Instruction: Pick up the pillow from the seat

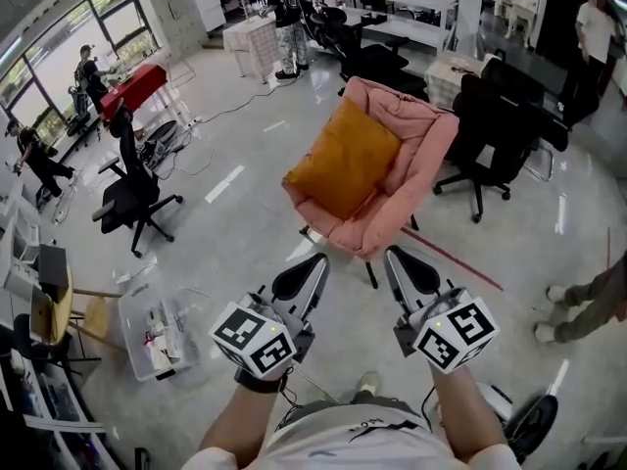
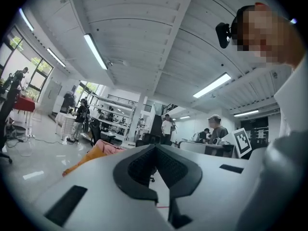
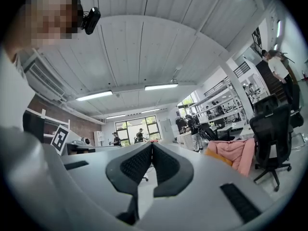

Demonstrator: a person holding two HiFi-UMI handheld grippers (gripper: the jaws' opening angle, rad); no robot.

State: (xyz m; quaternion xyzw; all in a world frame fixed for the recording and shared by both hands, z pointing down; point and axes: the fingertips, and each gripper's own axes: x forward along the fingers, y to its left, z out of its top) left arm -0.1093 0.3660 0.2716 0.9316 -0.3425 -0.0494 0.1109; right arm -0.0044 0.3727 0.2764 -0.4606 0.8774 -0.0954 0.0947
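An orange pillow (image 1: 343,160) leans against the back of a pink cushioned chair (image 1: 416,169) on the floor ahead of me. Both grippers hover short of the chair's front edge, pointing toward it. My left gripper (image 1: 315,262) is shut with nothing between its jaws, and my right gripper (image 1: 394,255) is shut and empty too. In the left gripper view the jaw tips (image 2: 155,146) meet, with the pillow (image 2: 89,159) and chair (image 2: 114,149) low at the left. In the right gripper view the closed tips (image 3: 152,145) show, with the chair (image 3: 237,153) and a sliver of the pillow (image 3: 216,157) at the right.
Black office chairs stand left (image 1: 132,196) and right (image 1: 500,125) of the pink chair. A clear plastic box (image 1: 157,339) sits on the floor at my left. A person's legs (image 1: 588,306) are at the right edge. Desks and several people fill the background.
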